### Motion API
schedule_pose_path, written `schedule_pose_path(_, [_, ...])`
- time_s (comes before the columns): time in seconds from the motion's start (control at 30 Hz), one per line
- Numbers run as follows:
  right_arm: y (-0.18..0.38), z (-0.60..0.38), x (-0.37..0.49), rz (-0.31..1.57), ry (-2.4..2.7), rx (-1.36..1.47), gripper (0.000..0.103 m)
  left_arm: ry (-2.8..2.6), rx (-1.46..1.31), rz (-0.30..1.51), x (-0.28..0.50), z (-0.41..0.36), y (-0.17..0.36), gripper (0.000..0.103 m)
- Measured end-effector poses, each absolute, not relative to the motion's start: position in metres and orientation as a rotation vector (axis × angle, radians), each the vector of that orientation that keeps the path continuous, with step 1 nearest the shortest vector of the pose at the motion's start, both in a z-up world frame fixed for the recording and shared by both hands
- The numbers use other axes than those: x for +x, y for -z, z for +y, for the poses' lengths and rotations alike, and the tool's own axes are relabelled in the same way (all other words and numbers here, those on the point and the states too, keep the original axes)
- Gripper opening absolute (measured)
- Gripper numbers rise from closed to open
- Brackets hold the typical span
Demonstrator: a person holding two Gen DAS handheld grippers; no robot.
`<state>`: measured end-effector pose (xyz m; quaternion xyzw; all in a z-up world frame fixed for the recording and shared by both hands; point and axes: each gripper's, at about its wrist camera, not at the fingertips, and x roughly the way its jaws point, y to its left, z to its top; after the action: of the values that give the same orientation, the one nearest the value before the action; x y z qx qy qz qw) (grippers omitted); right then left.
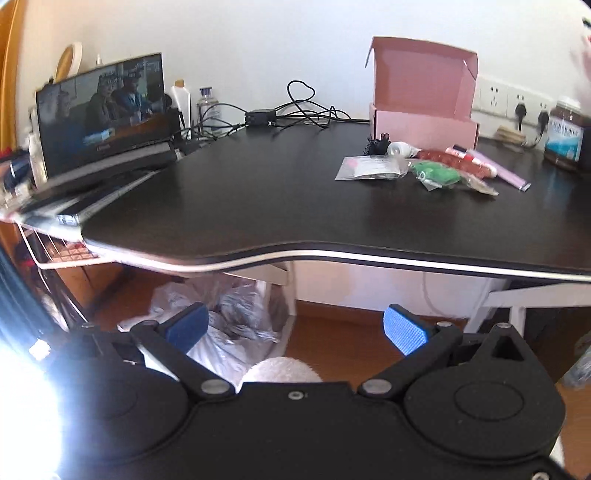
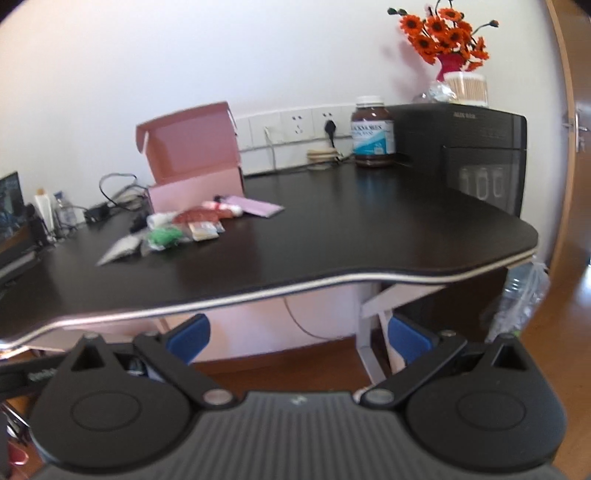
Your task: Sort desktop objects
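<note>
A pink cardboard box (image 1: 424, 122) with its lid up stands at the back of the black desk (image 1: 258, 206); it also shows in the right wrist view (image 2: 195, 184). In front of it lies a pile of small items: a clear flat bag (image 1: 369, 168), a green packet (image 1: 437, 175), a red packet (image 1: 454, 162), a white bottle (image 1: 400, 148) and a pink tube (image 1: 498, 171). The pile shows in the right wrist view around the green packet (image 2: 164, 236). My left gripper (image 1: 295, 328) is open and empty, below the desk's front edge. My right gripper (image 2: 299, 336) is open and empty, also below the edge.
A laptop (image 1: 103, 114) with a video playing sits at the left, with bottles and cables (image 1: 295, 110) behind. A brown supplement jar (image 2: 373, 136), a black appliance (image 2: 461, 147) and orange flowers (image 2: 443, 33) stand at the right. A bin bag (image 1: 229, 317) is under the desk.
</note>
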<state>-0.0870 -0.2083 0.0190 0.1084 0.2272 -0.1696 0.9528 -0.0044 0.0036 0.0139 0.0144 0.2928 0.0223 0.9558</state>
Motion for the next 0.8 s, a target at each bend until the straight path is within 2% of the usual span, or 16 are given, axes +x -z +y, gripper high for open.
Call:
schedule_pose_path(0.3, [-0.018, -0.196, -0.084, 0.505, 0.256, 0.175, 0.102, -0.046, 0.101, 0.561, -0.008, -0.007, -0.018, 0.103])
schedule_pose_path(0.57, [-0.022, -0.203, -0.087, 0.49, 0.119, 0.247, 0.102, -0.063, 0.098, 0.572, -0.005, -0.007, -0.018, 0.103])
schedule_pose_path(0.8, [-0.027, -0.179, -0.089, 0.505, 0.2, 0.077, 0.102, -0.052, 0.062, 0.56, -0.009, -0.001, -0.019, 0.103])
